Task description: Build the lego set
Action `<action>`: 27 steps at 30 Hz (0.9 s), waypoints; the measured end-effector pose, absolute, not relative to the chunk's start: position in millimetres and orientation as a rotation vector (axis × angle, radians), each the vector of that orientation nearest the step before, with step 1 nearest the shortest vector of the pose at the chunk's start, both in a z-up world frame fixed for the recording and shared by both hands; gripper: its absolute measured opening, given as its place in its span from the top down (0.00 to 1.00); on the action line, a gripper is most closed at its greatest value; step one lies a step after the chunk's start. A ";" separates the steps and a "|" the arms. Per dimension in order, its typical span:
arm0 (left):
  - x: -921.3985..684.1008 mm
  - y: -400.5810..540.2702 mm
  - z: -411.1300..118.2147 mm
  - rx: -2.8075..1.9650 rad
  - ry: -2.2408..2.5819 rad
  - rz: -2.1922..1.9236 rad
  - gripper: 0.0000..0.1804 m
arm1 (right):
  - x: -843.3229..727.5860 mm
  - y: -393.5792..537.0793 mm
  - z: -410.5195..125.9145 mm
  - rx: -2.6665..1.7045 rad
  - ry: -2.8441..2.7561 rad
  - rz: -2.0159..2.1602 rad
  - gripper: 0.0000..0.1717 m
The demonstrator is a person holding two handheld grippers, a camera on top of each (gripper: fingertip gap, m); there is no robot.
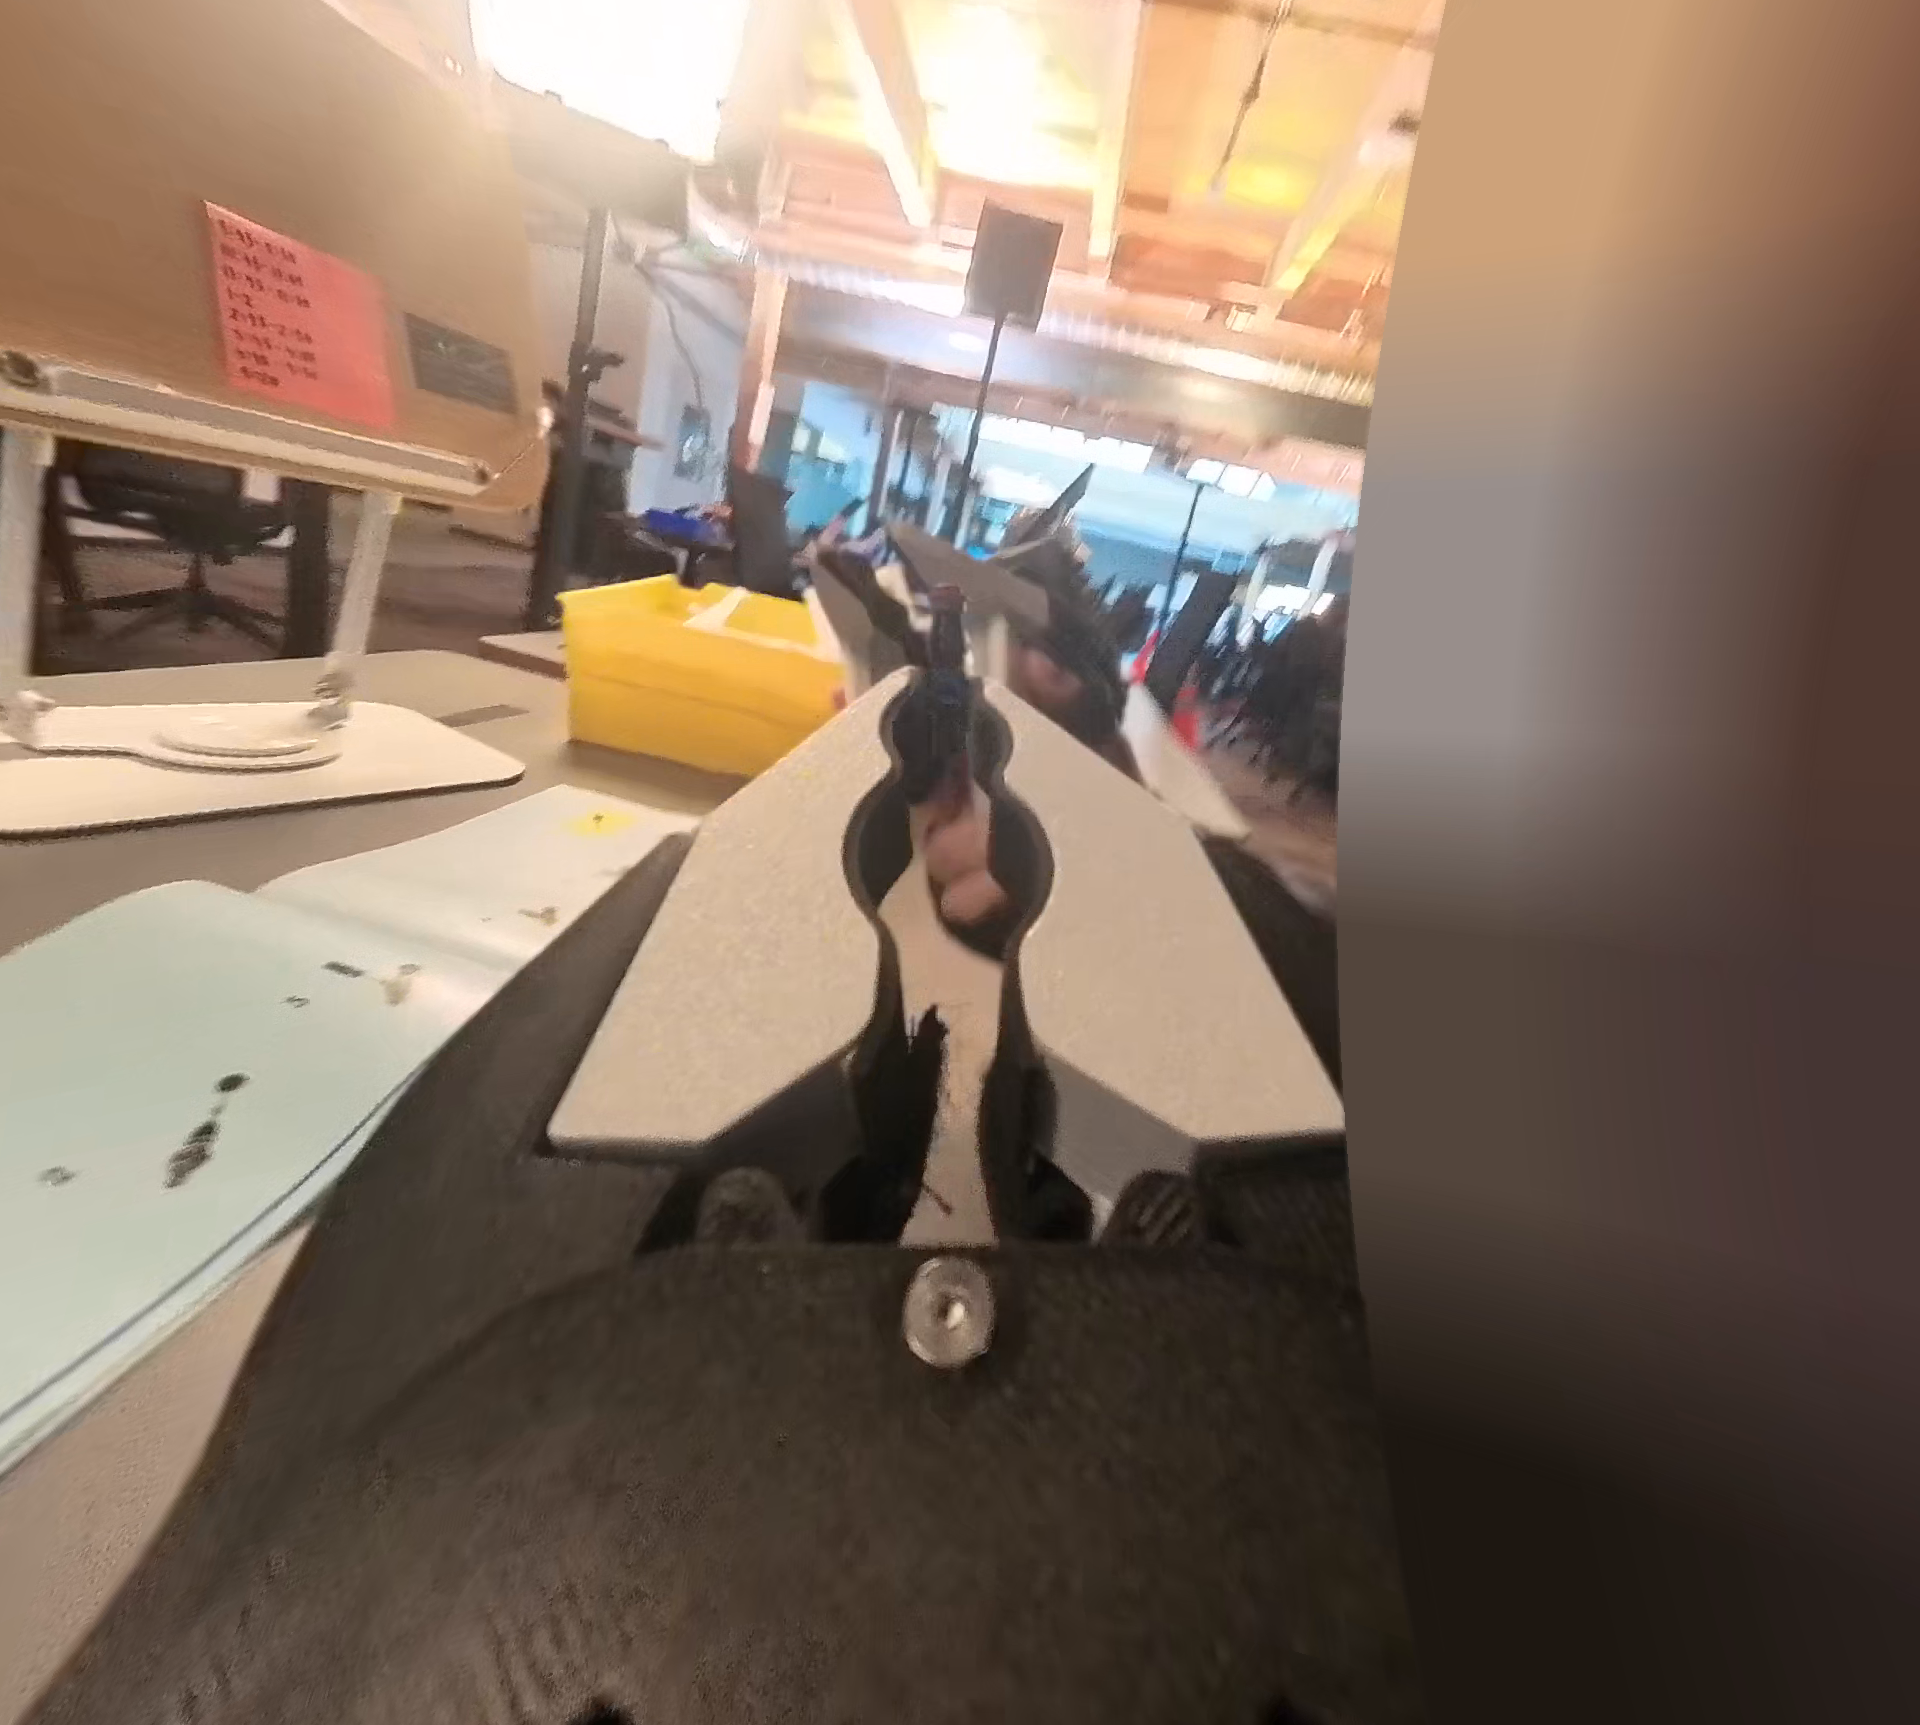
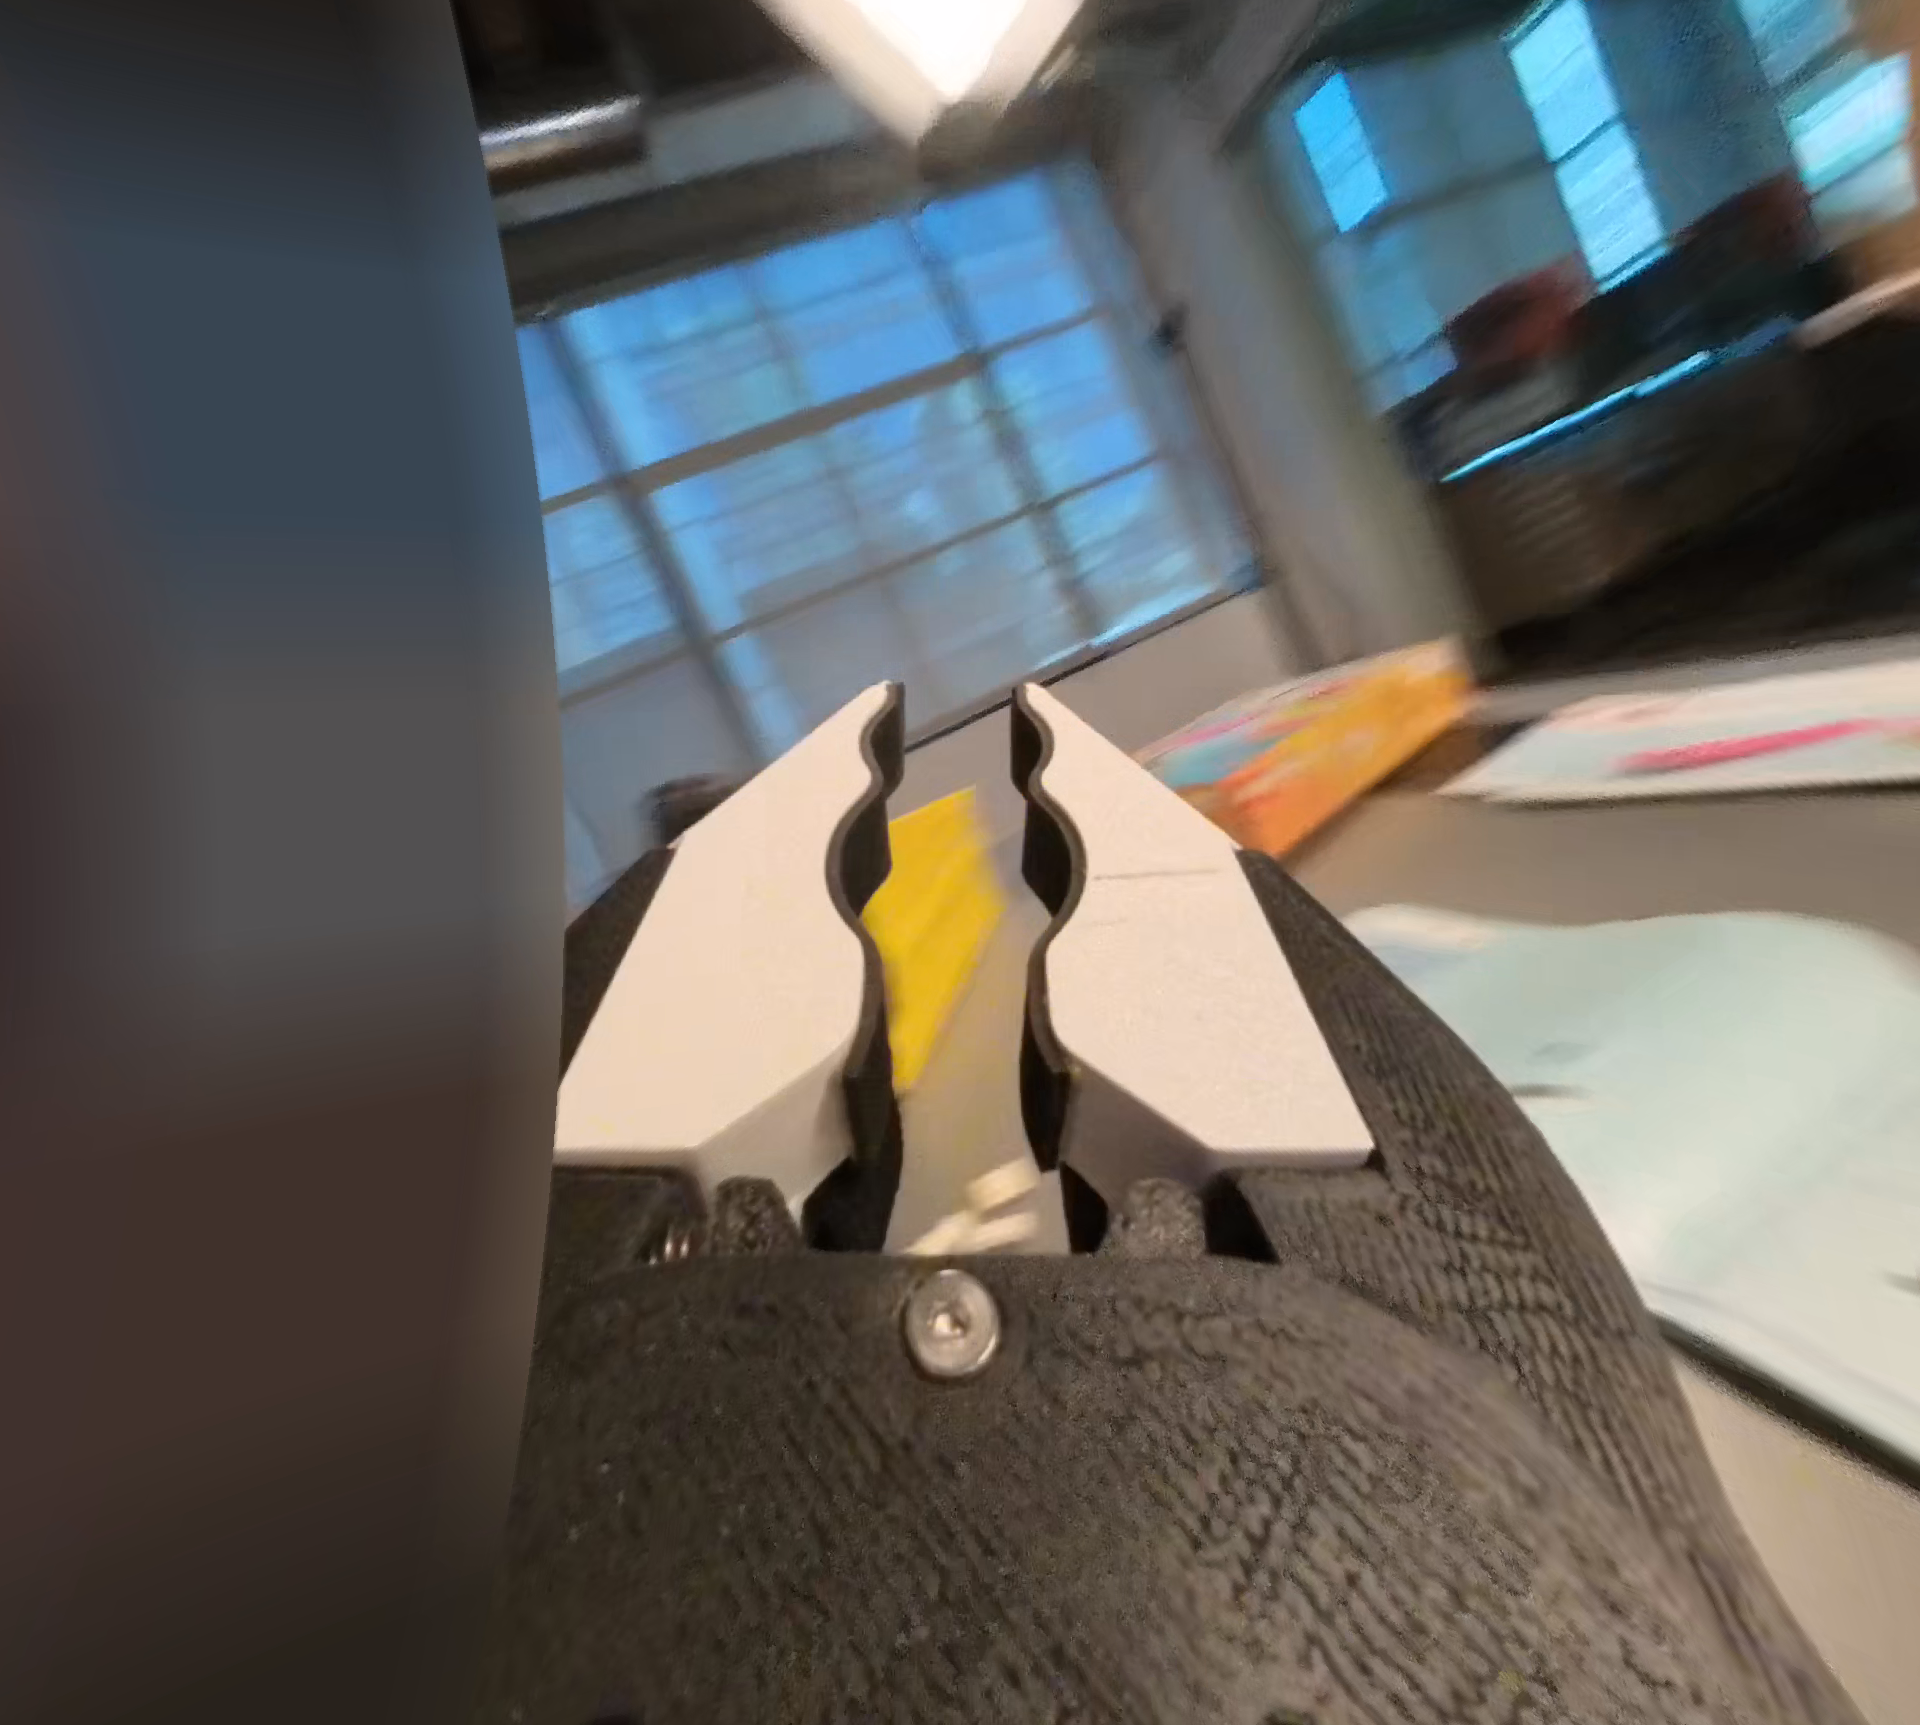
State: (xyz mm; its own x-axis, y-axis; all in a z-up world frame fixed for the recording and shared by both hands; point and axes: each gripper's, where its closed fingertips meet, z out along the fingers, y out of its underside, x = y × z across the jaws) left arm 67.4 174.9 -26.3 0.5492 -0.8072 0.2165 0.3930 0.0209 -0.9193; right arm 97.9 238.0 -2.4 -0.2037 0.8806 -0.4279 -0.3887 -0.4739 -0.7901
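While your left gripper (image 1: 948, 688) points upward over the grey table (image 1: 125, 865), its two matte white fingers, wedge-shaped with wavy black inner edges, stand almost together at the tips. A thin dark stick-like object (image 1: 943, 699) sits in this narrow slot and rises above the tips; it is blurred, so I cannot tell what it is, nor whether the pads really press on it. Behind it you see the other gripper with a hand on it, also blurred.

Your right gripper (image 2: 956, 704) has the same white wedge fingers on a rough, grainy black body. Its jaws stand apart, and only air is between the tips.

Going outward, a yellow plastic bin (image 1: 665, 678) with angular walls stands on the table just left of the left fingers; the right view shows a yellow patch low between its fingers. Pale blue paper sheets (image 1: 187, 1104) with dark specks lie flat near you. A white stand (image 1: 249, 740) with rounded base carries a tilted brown board with a pink note (image 1: 301, 314). An orange flat box (image 2: 1340, 750) lies farther right, blurred.
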 end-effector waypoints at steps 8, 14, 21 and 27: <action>57.1 196.3 -54.5 -1.364 0.401 -0.638 0.97 | 200.5 349.5 -23.0 -1.170 -0.287 0.860 0.91; 45.2 201.4 -57.1 -1.379 0.324 -0.671 0.97 | 186.2 359.4 -38.4 -1.177 -0.406 0.651 0.96; 49.6 201.1 -59.7 -1.396 0.350 -0.659 0.97 | 175.1 356.7 -42.5 -1.180 -0.477 0.606 0.99; 54.1 200.7 -61.0 -1.404 0.379 -0.628 0.97 | 176.0 359.5 -45.1 -1.202 -0.460 0.650 0.99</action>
State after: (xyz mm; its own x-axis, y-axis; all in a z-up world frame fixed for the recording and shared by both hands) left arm 54.1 200.7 -61.0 0.7828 -0.6112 0.1170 0.1815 0.0444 -0.9824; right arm 176.0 359.5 -45.1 0.7339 0.6791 -0.0110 -0.2156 0.2175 -0.9519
